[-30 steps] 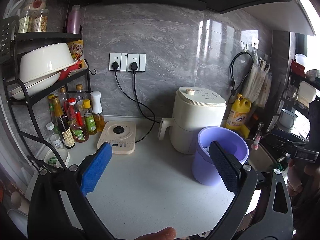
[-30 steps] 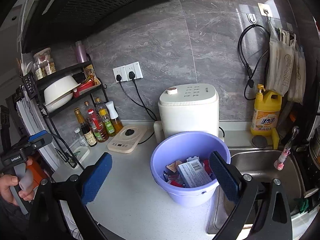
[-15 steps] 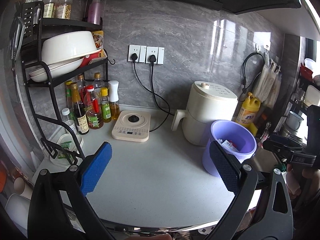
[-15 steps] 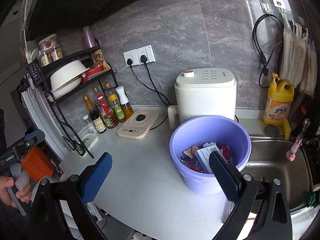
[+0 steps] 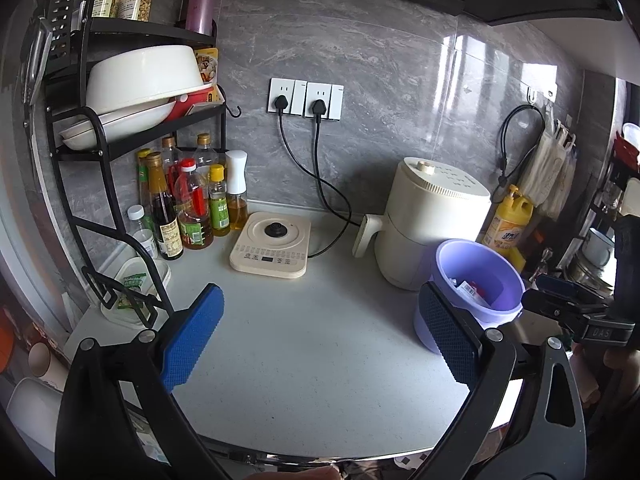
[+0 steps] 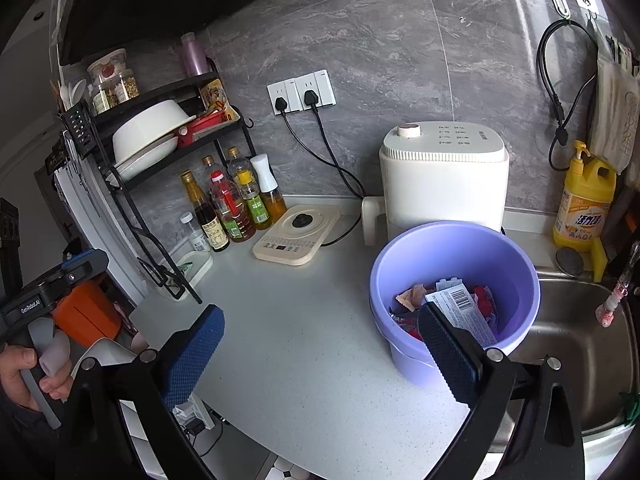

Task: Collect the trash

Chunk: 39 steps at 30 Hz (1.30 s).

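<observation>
A purple bucket (image 6: 452, 300) stands on the white counter (image 6: 304, 344) in front of a cream appliance (image 6: 444, 178). Inside lie wrappers and a barcoded white packet (image 6: 460, 308). The bucket also shows in the left wrist view (image 5: 476, 288) at right. My left gripper (image 5: 320, 340) is open and empty, held above the counter's front edge. My right gripper (image 6: 320, 352) is open and empty, above the counter left of the bucket, with one pad overlapping the bucket's front. The right gripper's body (image 5: 576, 312) shows at the right of the left wrist view.
A black rack (image 5: 96, 152) with bowls and several sauce bottles (image 5: 188, 208) stands at the back left. A cream hotplate (image 5: 272, 246) is plugged into wall sockets (image 5: 306, 98). A steel sink (image 6: 576, 344) and yellow detergent bottle (image 6: 584, 200) lie at right.
Both grippers have pulled back and up from the counter, so the bucket and appliance look smaller and farther. Both stay open and empty.
</observation>
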### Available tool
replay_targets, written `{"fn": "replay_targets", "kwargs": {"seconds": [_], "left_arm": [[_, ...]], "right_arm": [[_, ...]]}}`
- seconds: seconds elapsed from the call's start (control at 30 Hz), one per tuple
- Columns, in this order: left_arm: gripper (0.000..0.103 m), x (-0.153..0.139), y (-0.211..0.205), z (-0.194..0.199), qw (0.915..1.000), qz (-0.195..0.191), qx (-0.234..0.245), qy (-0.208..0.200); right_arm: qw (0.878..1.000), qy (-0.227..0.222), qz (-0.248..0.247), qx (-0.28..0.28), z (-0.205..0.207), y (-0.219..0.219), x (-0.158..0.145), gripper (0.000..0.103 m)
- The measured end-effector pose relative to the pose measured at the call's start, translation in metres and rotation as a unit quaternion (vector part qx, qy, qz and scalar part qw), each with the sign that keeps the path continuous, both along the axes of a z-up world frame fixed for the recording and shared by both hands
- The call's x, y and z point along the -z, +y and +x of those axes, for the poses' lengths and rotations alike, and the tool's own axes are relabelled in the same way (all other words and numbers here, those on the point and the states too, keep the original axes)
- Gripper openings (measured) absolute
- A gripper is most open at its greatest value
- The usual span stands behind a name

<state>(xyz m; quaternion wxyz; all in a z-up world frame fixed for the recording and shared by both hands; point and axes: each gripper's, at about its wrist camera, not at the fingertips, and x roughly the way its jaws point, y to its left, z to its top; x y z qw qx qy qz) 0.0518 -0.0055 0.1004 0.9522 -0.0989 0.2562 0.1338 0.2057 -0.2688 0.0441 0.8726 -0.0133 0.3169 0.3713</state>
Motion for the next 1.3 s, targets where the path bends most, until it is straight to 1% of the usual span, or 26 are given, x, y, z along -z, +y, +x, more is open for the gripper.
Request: {"fn": "replay_targets", "kwargs": {"seconds": [0.2, 0.4, 0.63, 0.77, 0.87, 0.93, 1.0, 1.07, 1.17, 1.3], "left_arm": [[0.097, 0.002, 0.004, 0.006, 1.0, -0.004, 0.006, 0.002], [0.097, 0.005, 0.003, 0.009, 0.9998, 0.002, 0.021, 0.006], [0.097, 0.008, 0.006, 0.009, 0.9997, 0.001, 0.023, 0.006], [0.097, 0.009, 0.01, 0.008, 0.9997, 0.005, 0.022, 0.008], [0.097, 0.011, 0.016, 0.006, 0.9998, -0.001, 0.017, 0.007], [0.097, 0.012, 0.018, 0.005, 0.9998, 0.002, 0.016, 0.009], [0.097, 0.012, 0.02, 0.004, 0.9999, 0.005, 0.014, 0.007], [0.097, 0.013, 0.025, 0.003, 0.9999, -0.001, 0.01, 0.006], [0.097, 0.016, 0.03, 0.002, 0.9999, -0.005, 0.003, 0.009], [0.097, 0.019, 0.033, 0.002, 0.9999, -0.005, 0.0, 0.013]], "right_arm": [[1.0, -0.004, -0.004, 0.011, 0.005, 0.004, 0.004, 0.095], [1.0, -0.006, -0.01, 0.024, 0.011, 0.007, 0.008, 0.095], [0.999, -0.012, -0.026, 0.033, 0.017, 0.012, 0.007, 0.095], [0.999, -0.017, -0.038, 0.027, 0.019, 0.02, 0.005, 0.095], [0.998, -0.028, -0.045, 0.018, 0.018, 0.027, 0.001, 0.095], [0.998, -0.033, -0.048, 0.014, 0.018, 0.03, -0.001, 0.095], [0.998, -0.03, -0.051, 0.011, 0.019, 0.034, -0.002, 0.095], [0.998, -0.025, -0.052, 0.005, 0.021, 0.039, -0.002, 0.095], [0.998, -0.033, -0.061, -0.001, 0.02, 0.046, -0.001, 0.095], [0.998, -0.03, -0.06, -0.006, 0.018, 0.049, -0.001, 0.095]]}}
